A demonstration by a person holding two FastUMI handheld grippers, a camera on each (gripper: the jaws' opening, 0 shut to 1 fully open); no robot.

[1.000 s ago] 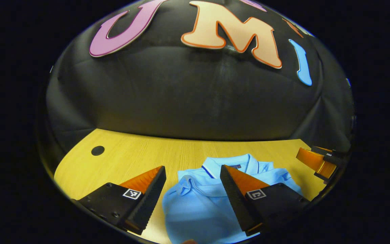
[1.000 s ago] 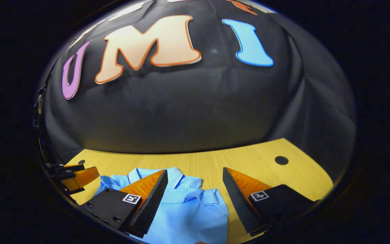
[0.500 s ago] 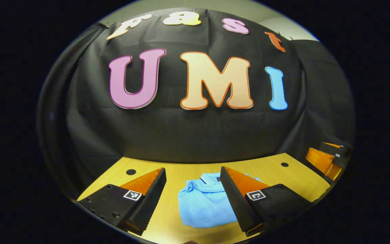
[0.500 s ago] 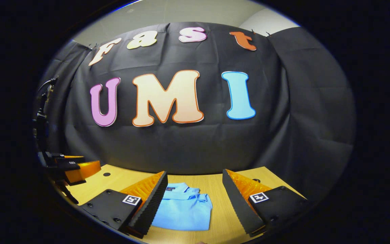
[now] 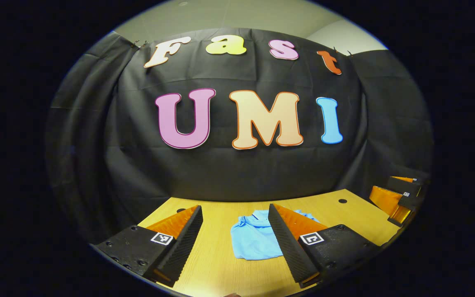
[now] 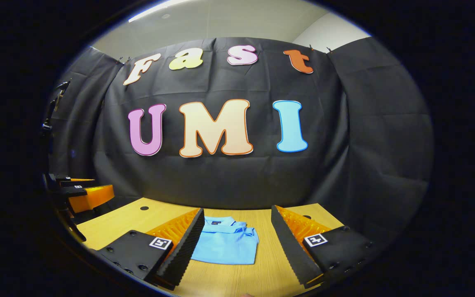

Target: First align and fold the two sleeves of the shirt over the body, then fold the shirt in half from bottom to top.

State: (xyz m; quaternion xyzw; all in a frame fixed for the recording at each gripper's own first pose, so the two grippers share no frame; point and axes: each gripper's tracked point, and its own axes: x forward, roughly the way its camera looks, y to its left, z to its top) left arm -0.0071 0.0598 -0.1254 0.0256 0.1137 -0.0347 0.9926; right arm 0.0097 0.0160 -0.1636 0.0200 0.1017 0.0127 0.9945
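In the left gripper view I see my left gripper (image 5: pixel 235 235) with its jaws spread wide and nothing between them; both fingers (image 5: pixel 179 247) are raised above the wooden table (image 5: pixel 217 264) and touch nothing. The inner faces of the fingers are ribbed like a fine saw, and each finger body carries a small square marker with a black and white pattern, which I cannot read as writing. Between the two fingers, farther away on the table, lies the light blue shirt (image 5: pixel 252 241), folded into a compact rectangle with the collar on the far side. In the right gripper view my right gripper (image 6: pixel 237 243) is in the same pose, jaws wide apart and holding nothing, raised above the table and pointing level toward the booth wall. The shirt (image 6: pixel 225 245) appears there just past its left finger; a small dark label sits inside the collar, too small to read. The table top is yellow wood with a straight grain and has small round dark holes (image 5: pixel 342 201) near the far edge. The other gripper shows at the border of each view, the right one (image 5: pixel 398 198) and the left one (image 6: pixel 83 194), both well apart from the shirt.
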